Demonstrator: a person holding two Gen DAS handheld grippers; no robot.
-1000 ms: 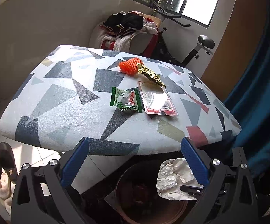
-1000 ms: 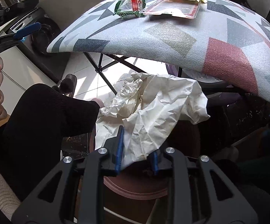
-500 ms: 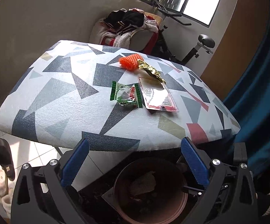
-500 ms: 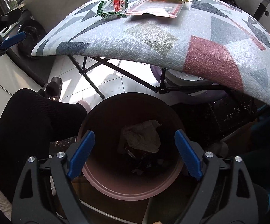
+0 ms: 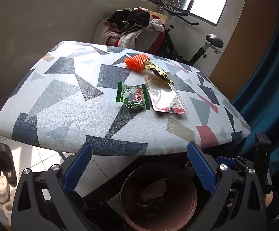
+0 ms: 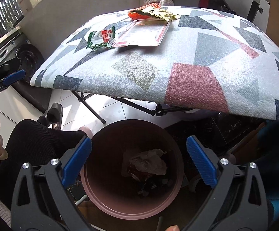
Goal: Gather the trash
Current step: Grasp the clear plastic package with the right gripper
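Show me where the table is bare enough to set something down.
Bare: the table's whole stretch left of the green wrapper, and the near edge below it. Crowded: green wrapper, clear pack, gold wrapper and orange brush cluster centre to far side.

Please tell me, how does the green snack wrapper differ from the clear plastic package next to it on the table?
The green snack wrapper is crumpled and puffed up; the clear plastic package lies flat. The wrapper is smaller and printed green and white with some red; the package is larger, see-through, with red edging. The gold foil wrapper overlaps the package's far end, not the green wrapper. Both lie on the patterned table, side by side.
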